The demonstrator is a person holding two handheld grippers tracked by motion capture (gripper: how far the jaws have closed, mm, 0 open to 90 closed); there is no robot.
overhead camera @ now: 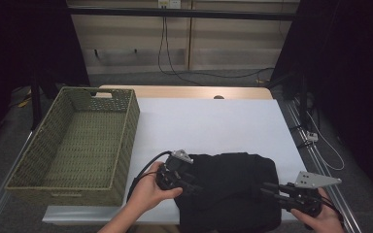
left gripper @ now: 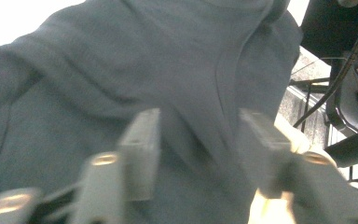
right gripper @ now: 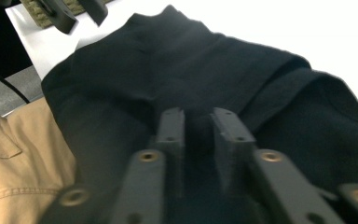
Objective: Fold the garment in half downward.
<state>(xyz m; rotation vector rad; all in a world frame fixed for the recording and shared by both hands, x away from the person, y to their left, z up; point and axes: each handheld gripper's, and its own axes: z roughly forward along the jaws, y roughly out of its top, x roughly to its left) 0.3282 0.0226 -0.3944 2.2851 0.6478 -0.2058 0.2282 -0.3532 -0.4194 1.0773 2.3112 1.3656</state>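
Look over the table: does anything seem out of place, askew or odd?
The folded black cloth garment hangs over the near edge of the white table instead of lying fully on it. The green woven basket also juts past the table's left edge. Nothing looks spilled or damaged.

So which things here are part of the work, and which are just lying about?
In the job:
black garment
left gripper, jaws apart
right gripper, jaws narrowly apart over the cloth
wicker basket, probably

Lying about:
wall cables
white table cover
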